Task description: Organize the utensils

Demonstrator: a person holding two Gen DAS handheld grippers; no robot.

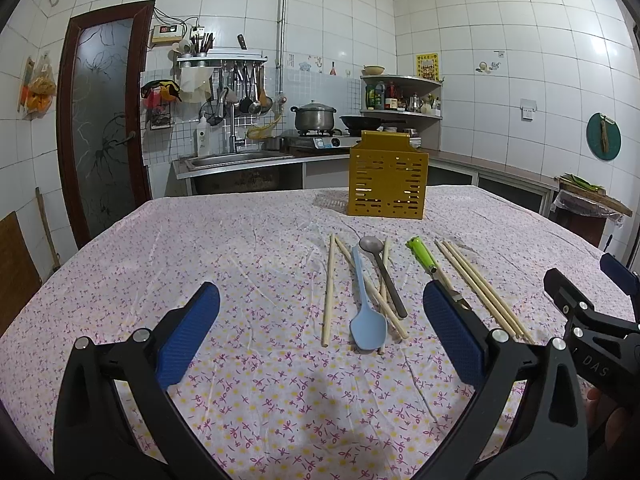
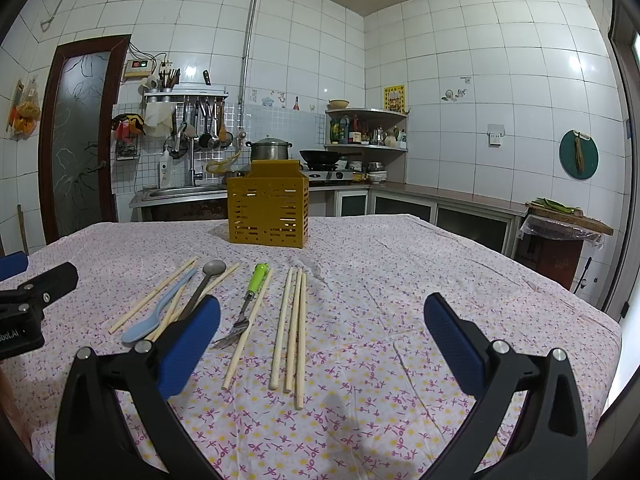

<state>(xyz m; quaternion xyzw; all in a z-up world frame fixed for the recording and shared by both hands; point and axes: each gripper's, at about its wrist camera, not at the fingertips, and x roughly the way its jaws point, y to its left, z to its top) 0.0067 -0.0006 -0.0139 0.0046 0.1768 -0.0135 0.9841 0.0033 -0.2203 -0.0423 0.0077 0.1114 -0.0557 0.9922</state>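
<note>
A yellow slotted utensil holder [image 1: 387, 178] [image 2: 268, 210] stands upright on the table's far side. In front of it lie loose utensils: a light blue spoon [image 1: 366, 312] [image 2: 154, 316], a grey metal spoon [image 1: 382, 272] [image 2: 202, 286], a green-handled fork [image 1: 425, 259] [image 2: 250, 298] and several wooden chopsticks [image 1: 480, 290] [image 2: 294, 328]. My left gripper [image 1: 320, 332] is open and empty, just short of the spoons. My right gripper [image 2: 320, 340] is open and empty, its left finger beside the fork; it also shows in the left wrist view [image 1: 588, 300].
The table wears a floral cloth [image 1: 248, 240] [image 2: 400, 272]. Behind it run a sink [image 1: 236, 158], a stove with a pot [image 1: 314, 118] and wok, and counters along the right wall. A door [image 1: 104, 120] is at the left.
</note>
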